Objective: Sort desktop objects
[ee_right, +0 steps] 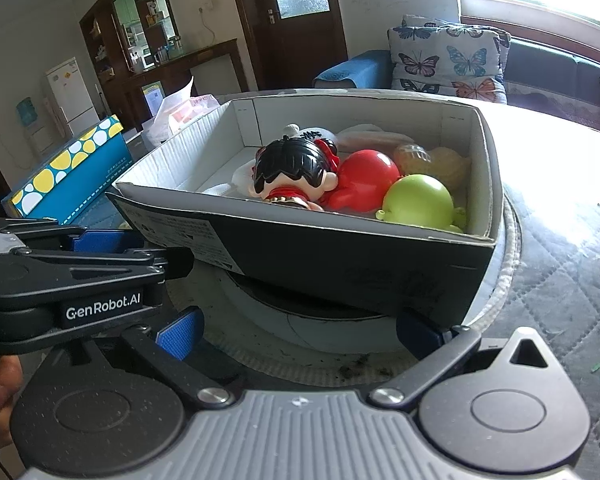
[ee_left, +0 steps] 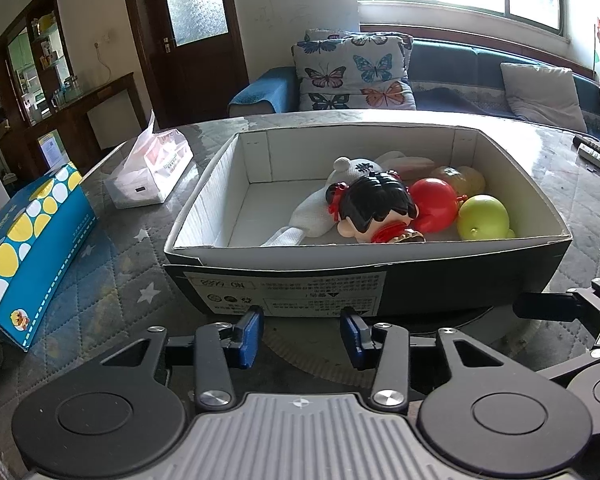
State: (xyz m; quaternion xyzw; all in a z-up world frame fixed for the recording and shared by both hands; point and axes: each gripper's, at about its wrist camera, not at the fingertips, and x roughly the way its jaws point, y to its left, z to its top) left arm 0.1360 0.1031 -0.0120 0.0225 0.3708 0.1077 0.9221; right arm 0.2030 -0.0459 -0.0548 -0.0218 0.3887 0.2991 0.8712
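In the box [ee_left: 380,276], doll [ee_left: 374,208] lies crosswise, head nearest; both tools apart, empty

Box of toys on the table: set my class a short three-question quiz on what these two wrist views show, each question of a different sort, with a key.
1. True or false: the doll lies inside the box.
2. Which toy lies nearest the box's front right corner in the left wrist view? A. red ball B. green ball C. white plush
3. Fill in: the left tool holds ____ between its pads.

Key:
1. True; it lies on its side beside the red ball.
2. B
3. Nothing; its jaws stand apart in front of the box, as do those of the right tool.
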